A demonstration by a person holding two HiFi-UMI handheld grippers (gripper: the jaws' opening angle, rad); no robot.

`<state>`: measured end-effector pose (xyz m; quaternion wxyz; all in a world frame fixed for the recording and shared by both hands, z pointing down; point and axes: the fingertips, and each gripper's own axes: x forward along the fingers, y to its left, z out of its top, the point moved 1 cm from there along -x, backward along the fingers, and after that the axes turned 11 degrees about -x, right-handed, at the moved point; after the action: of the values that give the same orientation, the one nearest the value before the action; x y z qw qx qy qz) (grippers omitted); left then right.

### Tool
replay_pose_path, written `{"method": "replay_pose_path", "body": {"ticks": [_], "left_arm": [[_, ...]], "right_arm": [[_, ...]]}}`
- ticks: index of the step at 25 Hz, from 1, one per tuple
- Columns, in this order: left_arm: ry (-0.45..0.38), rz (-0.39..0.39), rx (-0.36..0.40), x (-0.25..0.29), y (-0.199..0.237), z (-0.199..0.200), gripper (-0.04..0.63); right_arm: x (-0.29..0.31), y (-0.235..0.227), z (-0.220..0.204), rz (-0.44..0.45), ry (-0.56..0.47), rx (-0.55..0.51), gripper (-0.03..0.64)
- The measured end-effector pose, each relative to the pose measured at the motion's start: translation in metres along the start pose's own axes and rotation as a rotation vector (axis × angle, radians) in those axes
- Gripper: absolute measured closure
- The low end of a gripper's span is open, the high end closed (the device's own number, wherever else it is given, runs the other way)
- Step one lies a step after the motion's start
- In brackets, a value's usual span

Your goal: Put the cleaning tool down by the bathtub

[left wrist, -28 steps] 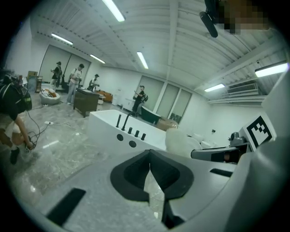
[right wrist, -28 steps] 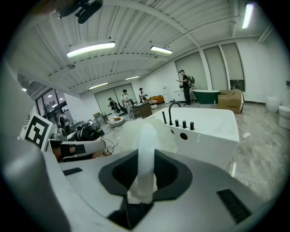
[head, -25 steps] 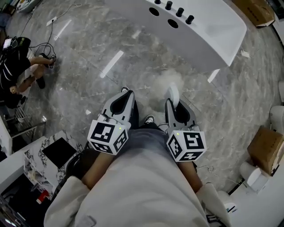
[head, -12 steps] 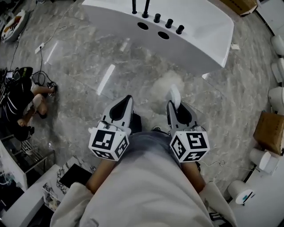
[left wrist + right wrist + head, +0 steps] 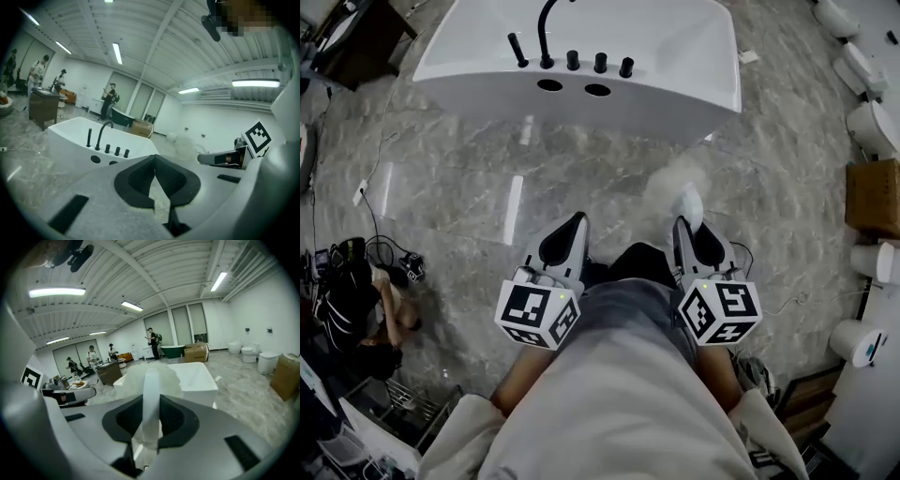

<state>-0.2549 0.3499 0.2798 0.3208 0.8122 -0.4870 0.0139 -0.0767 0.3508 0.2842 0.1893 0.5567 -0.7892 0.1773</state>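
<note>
The white bathtub (image 5: 581, 56), with a black tap and knobs on its near rim, stands on the marble floor ahead of me. My right gripper (image 5: 684, 223) is shut on the white handle (image 5: 151, 399) of the cleaning tool. The tool's fluffy white head (image 5: 673, 186) sticks out past the jaws, above the floor short of the tub. In the right gripper view the fluffy head (image 5: 150, 376) hides part of the bathtub (image 5: 197, 376). My left gripper (image 5: 578, 221) is held level beside it. Its jaws (image 5: 154, 159) meet at the tips with nothing between them. The bathtub (image 5: 70, 140) lies ahead of it to the left.
A cardboard box (image 5: 874, 197) and several white toilets (image 5: 872, 127) line the right side. A person (image 5: 347, 300) sits on the floor at the left among cables. A dark cabinet (image 5: 356, 33) stands at the far left of the tub. More people stand in the background.
The head view has swung, so the bathtub has slid from the upper right to the upper middle. Both grippers stay side by side in front of me, the right one still holding the tool.
</note>
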Motion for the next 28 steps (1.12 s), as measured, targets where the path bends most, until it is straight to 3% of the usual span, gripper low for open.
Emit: {"method": "replay_pose_path", "body": {"ticks": [11, 28], "left_arm": [[0.079, -0.1, 0.056, 0.074, -0.014, 0.021, 0.591], [0.169, -0.102, 0.125, 0.279, -0.039, 0.077, 0.591]], "right_arm": [[0.017, -0.057, 0.012, -0.132, -0.026, 0.091, 0.54], [0.152, -0.219, 0.073, -0.119, -0.039, 0.186, 0.54]]}}
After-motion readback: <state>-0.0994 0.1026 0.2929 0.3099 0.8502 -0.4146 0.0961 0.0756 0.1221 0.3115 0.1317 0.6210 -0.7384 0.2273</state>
